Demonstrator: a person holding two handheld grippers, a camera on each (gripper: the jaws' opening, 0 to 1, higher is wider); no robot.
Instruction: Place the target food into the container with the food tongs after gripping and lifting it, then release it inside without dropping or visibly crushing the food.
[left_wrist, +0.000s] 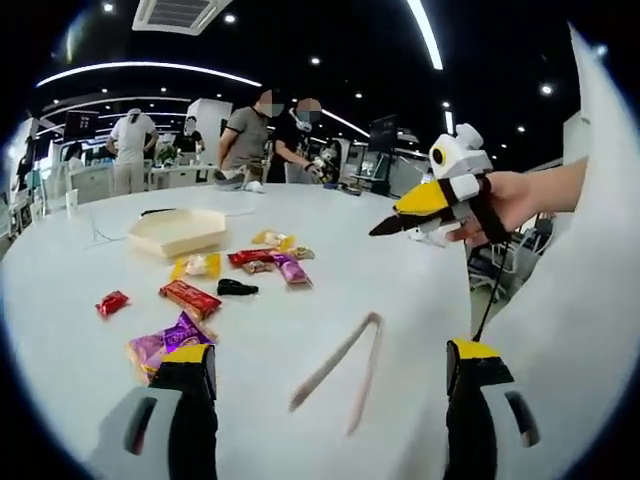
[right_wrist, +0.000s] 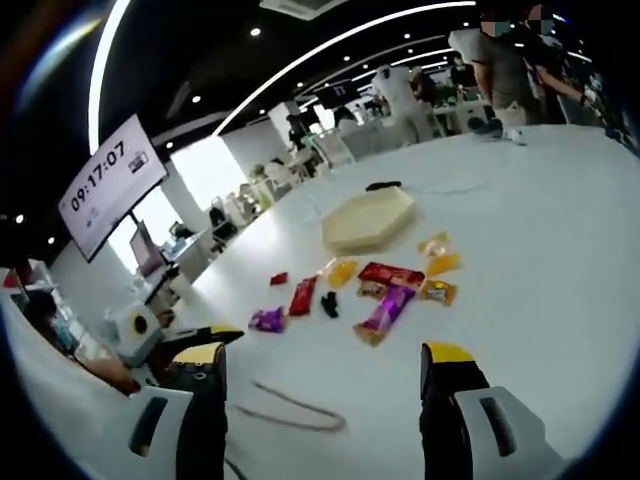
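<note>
Both grippers hover with jaws spread, nothing held. The tongs (left_wrist: 340, 370) lie low centre on the counter (left_wrist: 400, 260), snacks (left_wrist: 190, 297) mid-left, tray (left_wrist: 178, 230) upper left. I'd grab the tongs near their middle first, squeezing gently.

You work in a large open-plan office or lab hall. Overhead you have a dark ceiling with curved light strips (left_wrist: 150, 68), round spotlights and a ceiling air vent (left_wrist: 178, 13). A wall screen (right_wrist: 108, 183) displays the time 09:17:07. Your bench is a broad white table (left_wrist: 300, 210). Behind it, several people (left_wrist: 132, 140) stand at further white desks (right_wrist: 345, 140) carrying monitors and a potted plant (left_wrist: 166, 154). Cables (right_wrist: 440, 186) run across your table's far side.
</note>
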